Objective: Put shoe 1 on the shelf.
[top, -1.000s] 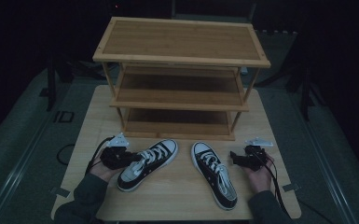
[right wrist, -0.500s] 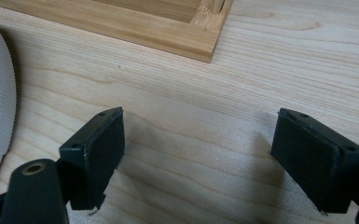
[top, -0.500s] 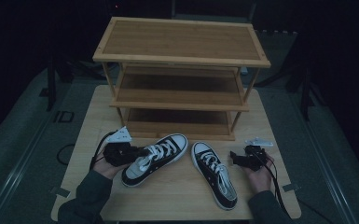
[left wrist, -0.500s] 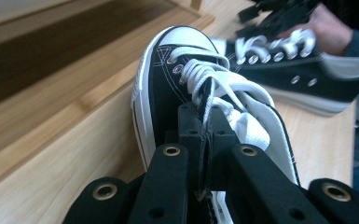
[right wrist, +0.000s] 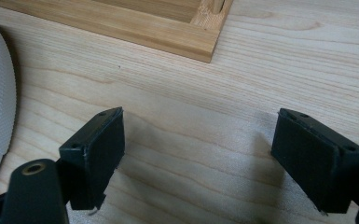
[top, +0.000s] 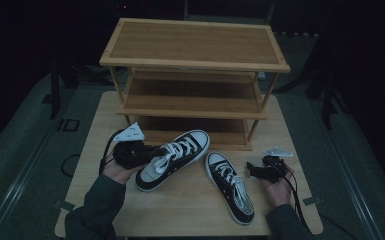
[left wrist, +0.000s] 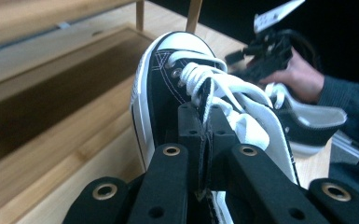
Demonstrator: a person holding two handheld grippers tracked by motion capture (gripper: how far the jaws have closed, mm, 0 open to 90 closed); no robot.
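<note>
Left tool (left wrist: 208, 140): clamped tight on the tongue of the raised sneaker (top: 172, 159), left of centre.
Right tool (right wrist: 198, 154): jaws wide apart, holding nothing, over the bench (right wrist: 261, 60).

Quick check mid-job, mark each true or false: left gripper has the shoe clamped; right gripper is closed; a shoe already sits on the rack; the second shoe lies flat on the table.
1. The left gripper is clamped on the left shoe. True: its jaws pinch the shoe's edge.
2. The right gripper is closed. False: its jaws stand apart over bare table.
3. A shoe sits on the rack. False: its shelves look bare.
4. The right shoe lies on the table. True.
</note>
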